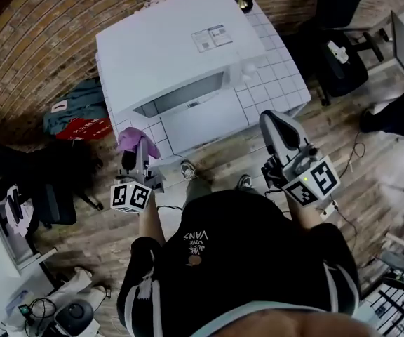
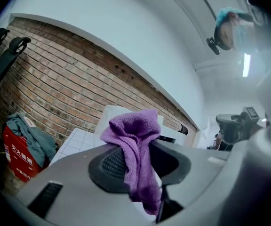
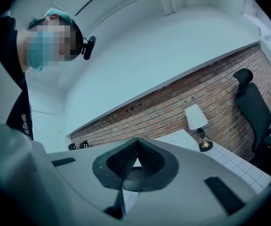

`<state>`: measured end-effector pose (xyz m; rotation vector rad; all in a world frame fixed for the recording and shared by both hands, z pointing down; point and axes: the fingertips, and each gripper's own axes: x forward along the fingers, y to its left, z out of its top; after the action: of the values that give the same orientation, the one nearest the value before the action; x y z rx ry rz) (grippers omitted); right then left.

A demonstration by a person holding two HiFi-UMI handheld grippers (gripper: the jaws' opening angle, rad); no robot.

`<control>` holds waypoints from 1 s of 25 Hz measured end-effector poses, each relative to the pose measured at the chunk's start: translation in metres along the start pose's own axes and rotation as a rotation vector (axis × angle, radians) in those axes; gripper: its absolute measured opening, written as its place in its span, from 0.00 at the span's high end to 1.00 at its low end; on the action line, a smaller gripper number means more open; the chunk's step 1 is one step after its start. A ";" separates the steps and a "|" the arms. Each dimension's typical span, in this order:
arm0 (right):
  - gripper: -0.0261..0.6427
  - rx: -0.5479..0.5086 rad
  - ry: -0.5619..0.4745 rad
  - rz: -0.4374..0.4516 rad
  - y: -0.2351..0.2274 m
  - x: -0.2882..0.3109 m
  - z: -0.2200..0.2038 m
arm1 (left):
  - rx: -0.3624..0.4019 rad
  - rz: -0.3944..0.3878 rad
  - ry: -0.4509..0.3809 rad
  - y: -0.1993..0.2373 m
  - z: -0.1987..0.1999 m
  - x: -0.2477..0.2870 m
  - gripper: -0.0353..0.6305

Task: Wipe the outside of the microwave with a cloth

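Dangling purple cloth (image 2: 134, 126) in left gripper (image 2: 138, 157), right gripper (image 3: 137, 142) closed, microwave (image 1: 174, 55) ahead.

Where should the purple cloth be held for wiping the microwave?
Probably as the left gripper has it: fingers shut across the bunched middle of the purple cloth, from the side, so a padded wad sticks out past the tips toward the microwave.
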<state>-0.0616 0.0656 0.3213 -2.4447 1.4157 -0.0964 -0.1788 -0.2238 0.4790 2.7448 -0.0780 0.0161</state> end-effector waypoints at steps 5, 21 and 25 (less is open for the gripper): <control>0.97 0.013 0.000 -0.005 -0.052 -0.066 0.011 | 0.026 -0.053 -0.013 -0.099 -0.026 0.021 0.75; 0.97 0.040 -0.030 -0.114 -0.182 -0.159 0.039 | -0.110 -0.440 0.054 -0.346 -0.094 0.150 0.75; 0.97 0.044 -0.006 -0.096 -0.218 -0.141 0.042 | -0.166 -0.477 0.062 -0.373 -0.103 0.193 0.75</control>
<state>0.0577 0.2968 0.3609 -2.4743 1.2795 -0.1400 0.0347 0.1499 0.4348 2.5266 0.5642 -0.0350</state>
